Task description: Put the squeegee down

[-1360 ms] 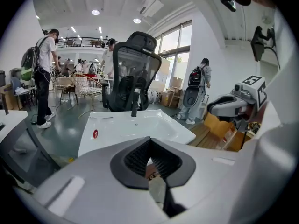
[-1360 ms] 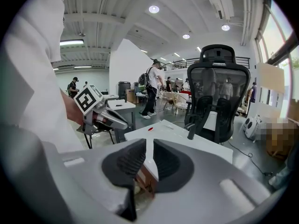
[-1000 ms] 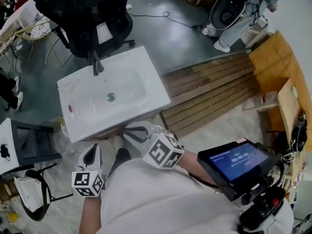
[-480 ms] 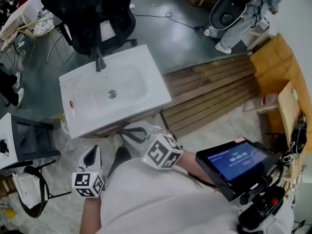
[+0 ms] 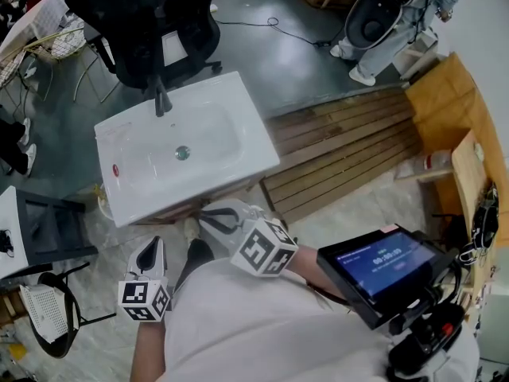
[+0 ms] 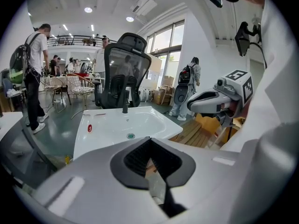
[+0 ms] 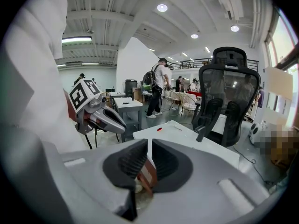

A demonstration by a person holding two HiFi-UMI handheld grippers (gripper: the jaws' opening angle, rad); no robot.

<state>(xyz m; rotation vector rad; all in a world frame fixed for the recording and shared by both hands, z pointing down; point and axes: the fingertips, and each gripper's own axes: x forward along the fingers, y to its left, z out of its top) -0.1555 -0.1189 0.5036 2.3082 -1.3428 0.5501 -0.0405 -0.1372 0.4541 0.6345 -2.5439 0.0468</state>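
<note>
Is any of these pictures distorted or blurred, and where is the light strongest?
Head view: sharp, even light, mild sheen on the white sink. Left gripper view: strong fisheye, black corners, windows washed out. Right gripper view: same fisheye and black corners, ceiling lights glare.

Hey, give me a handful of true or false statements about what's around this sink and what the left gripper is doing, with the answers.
1. A black office chair stands behind the sink. True.
2. The left gripper has its jaws wide open. False: they are shut, with nothing between them.
3. The faucet is white. False: it is black, standing at the sink's back edge.
4. No squeegee lies in the sink. True.
5. In the head view, the wooden slats lie to the left of the sink. False: they lie to its right.
</note>
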